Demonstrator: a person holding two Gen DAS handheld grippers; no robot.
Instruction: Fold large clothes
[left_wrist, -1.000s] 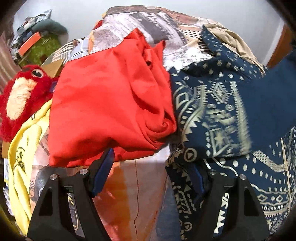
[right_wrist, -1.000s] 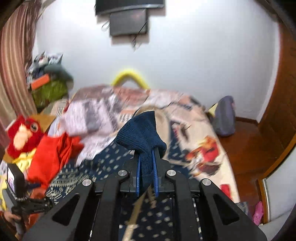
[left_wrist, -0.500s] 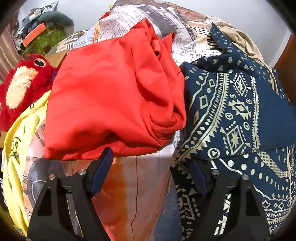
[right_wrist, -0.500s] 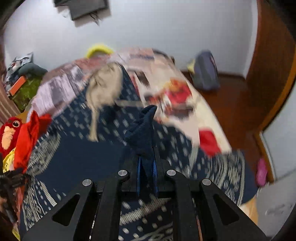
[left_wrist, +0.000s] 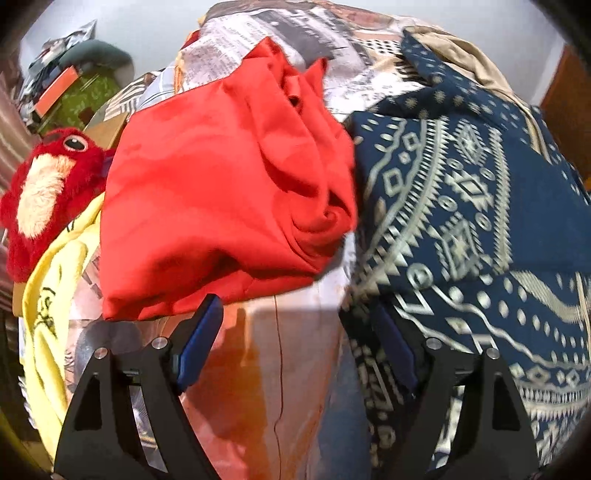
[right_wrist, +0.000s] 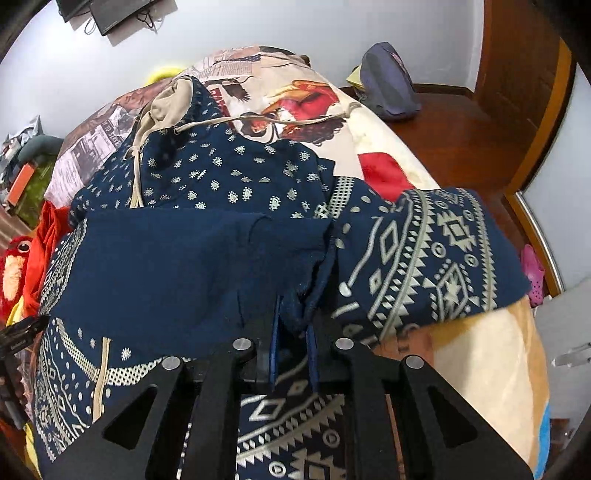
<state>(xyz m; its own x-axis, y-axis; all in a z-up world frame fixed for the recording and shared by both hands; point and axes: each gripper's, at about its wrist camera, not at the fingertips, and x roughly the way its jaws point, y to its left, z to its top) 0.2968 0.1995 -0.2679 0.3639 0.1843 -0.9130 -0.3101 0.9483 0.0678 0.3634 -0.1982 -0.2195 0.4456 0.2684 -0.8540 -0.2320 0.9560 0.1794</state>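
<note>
- While the navy patterned hoodie (right_wrist: 207, 258) lies spread over the bed (right_wrist: 480, 362), the right tool (right_wrist: 293, 347) pinches a fold of its plain blue fabric between nearly closed blue pads.
- The left tool (left_wrist: 295, 343) hangs spread wide over the printed bedcover, gripping nothing; its right finger (left_wrist: 391, 347) sits against the hoodie's left edge.
- A crumpled red garment (left_wrist: 221, 199) lies just left of the hoodie.
- Further left are a yellow shirt (left_wrist: 55, 288) and a red plush toy (left_wrist: 40, 192).
</note>
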